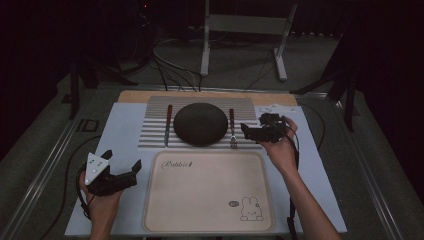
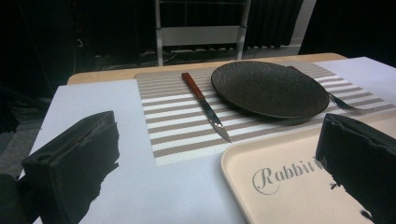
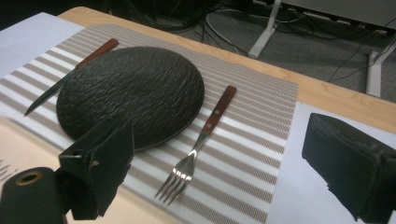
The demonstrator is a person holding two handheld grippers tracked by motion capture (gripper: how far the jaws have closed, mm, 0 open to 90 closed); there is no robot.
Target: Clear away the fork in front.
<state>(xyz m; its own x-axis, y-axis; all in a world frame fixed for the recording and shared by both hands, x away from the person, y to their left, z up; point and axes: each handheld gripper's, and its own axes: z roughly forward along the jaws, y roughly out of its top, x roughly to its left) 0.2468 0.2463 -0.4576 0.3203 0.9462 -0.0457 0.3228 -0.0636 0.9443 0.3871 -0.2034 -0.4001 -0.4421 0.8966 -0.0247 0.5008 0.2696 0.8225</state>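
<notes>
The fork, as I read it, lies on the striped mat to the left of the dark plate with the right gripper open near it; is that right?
Not quite: the fork lies to the right of the plate, as the high view shows; the knife is on the left. It is on the mat, with the right gripper open near it.

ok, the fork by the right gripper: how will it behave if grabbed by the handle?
The fork looks stiff: metal tines and neck, wooden handle with rivets. It lies flat on the striped placemat, so the right gripper likely gets little clearance under it. Held by the handle, the metal end would probably dip, and the polished neck may slip.
</notes>
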